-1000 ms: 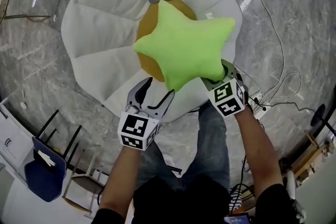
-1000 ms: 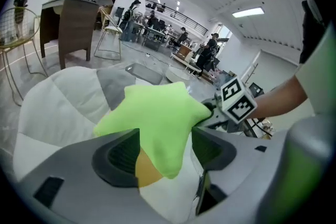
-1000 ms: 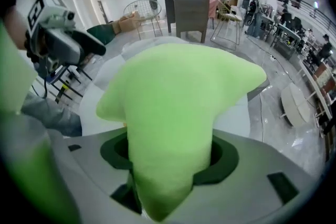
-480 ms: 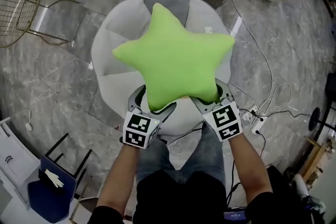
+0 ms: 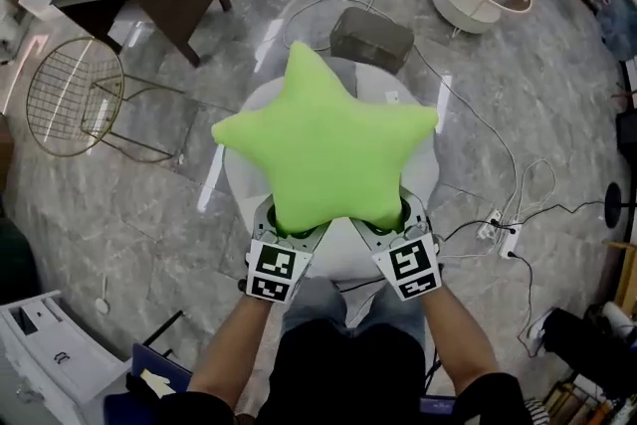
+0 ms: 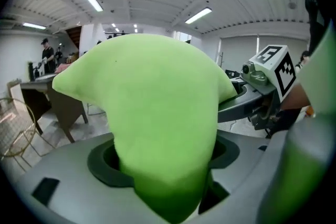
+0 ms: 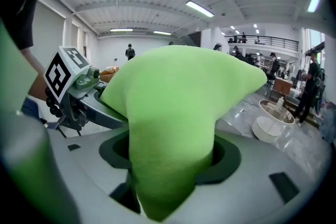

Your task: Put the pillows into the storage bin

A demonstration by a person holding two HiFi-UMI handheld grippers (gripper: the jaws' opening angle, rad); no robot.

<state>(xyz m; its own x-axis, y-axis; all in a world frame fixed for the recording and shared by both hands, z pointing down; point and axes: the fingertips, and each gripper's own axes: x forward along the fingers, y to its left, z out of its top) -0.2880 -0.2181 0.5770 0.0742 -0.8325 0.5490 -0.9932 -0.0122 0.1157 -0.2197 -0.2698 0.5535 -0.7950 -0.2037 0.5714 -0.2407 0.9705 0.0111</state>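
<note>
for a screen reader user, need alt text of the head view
A green star pillow is held up by two lower points: one in the left gripper, whose fingers have just closed further on it, one in the right gripper. A white cushion lies on the marble floor below.

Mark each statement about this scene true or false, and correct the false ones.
1. The pillow is star-shaped. True.
2. The left tool is empty. False: one point of the pillow sits between its jaws, which have just been closing on it.
3. The pillow lies on the floor. False: it is held up above a white cushion.
4. A wire chair stands at the left of the head view. True.
</note>
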